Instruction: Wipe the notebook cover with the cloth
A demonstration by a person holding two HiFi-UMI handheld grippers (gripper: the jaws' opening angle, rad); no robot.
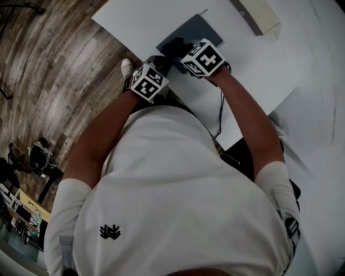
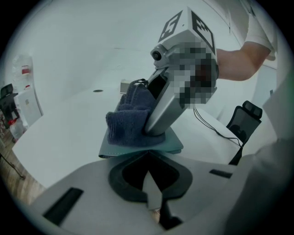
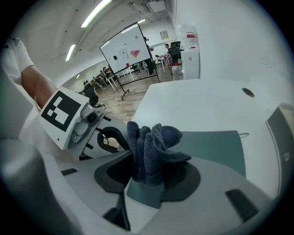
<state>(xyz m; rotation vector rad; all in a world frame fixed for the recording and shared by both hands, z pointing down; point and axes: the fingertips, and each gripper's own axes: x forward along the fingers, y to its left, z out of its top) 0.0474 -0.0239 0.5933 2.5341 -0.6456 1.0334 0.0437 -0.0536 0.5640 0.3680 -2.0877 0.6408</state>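
A dark teal notebook [image 1: 198,29] lies on the white table [image 1: 259,70]. A crumpled dark blue cloth [image 3: 154,147] rests on its near part. My right gripper [image 3: 148,173] is shut on the cloth and tilts down onto the cover; in the left gripper view the cloth [image 2: 131,121] bulges to the left of the right gripper's fingers [image 2: 158,121]. My left gripper [image 2: 147,155] sits at the notebook's [image 2: 171,146] near edge, its jaws closed together on that edge. In the right gripper view the left gripper [image 3: 108,137] shows beside the cloth, by the notebook [image 3: 211,147].
A black cable [image 1: 220,116] hangs off the table's near edge. A grey flat object [image 1: 253,16] lies at the far side. Wooden floor [image 1: 54,81] lies to the left. A black chair [image 2: 244,120] stands by the table.
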